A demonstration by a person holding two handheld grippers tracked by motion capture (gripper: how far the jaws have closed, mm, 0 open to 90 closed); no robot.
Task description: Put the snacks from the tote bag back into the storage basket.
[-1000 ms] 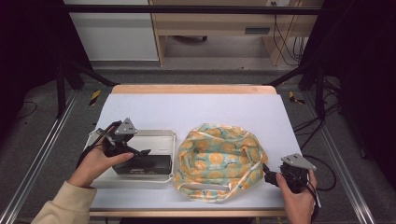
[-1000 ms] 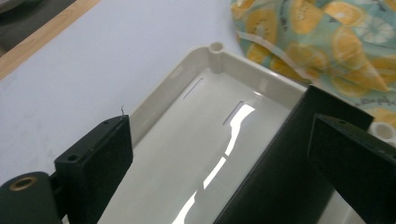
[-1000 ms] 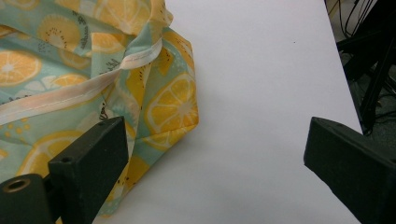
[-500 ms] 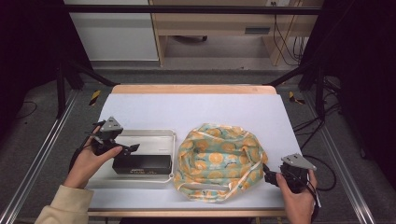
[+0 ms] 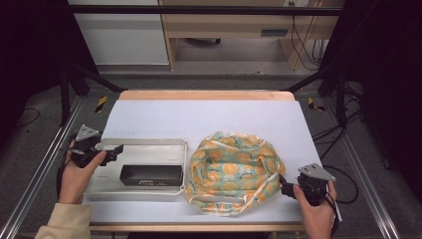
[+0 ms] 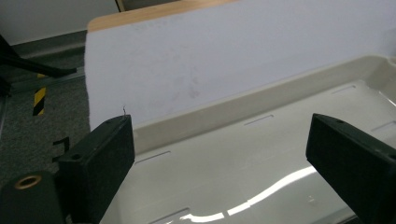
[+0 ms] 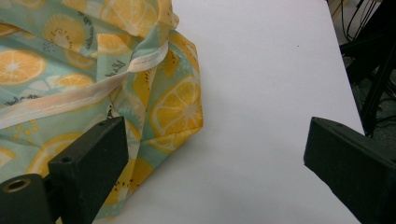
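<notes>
A shallow silver tray (image 5: 149, 146) lies at the table's front left, with a black oblong box (image 5: 151, 174) in its near half. My left gripper (image 5: 115, 152) hovers open over the tray's left end, apart from the box. In the left gripper view its jaws (image 6: 219, 163) stand wide over the bare tray floor (image 6: 261, 154). A crumpled cloth bag (image 5: 234, 172) printed with orange slices lies right of the tray. My right gripper (image 5: 283, 187) is open at the bag's lower right corner, holding nothing. In the right gripper view the bag's corner (image 7: 173, 107) lies just past the left jaw.
The white tabletop (image 5: 209, 117) stretches behind the tray and bag to a wooden back edge (image 5: 204, 94). Metal rails (image 5: 45, 164) run along both sides. Cables (image 5: 343, 174) trail off the right side.
My left gripper has drawn back leftward, from above the black box to the tray's left end. The box rests in the tray. The right gripper and the bag have stayed still.
</notes>
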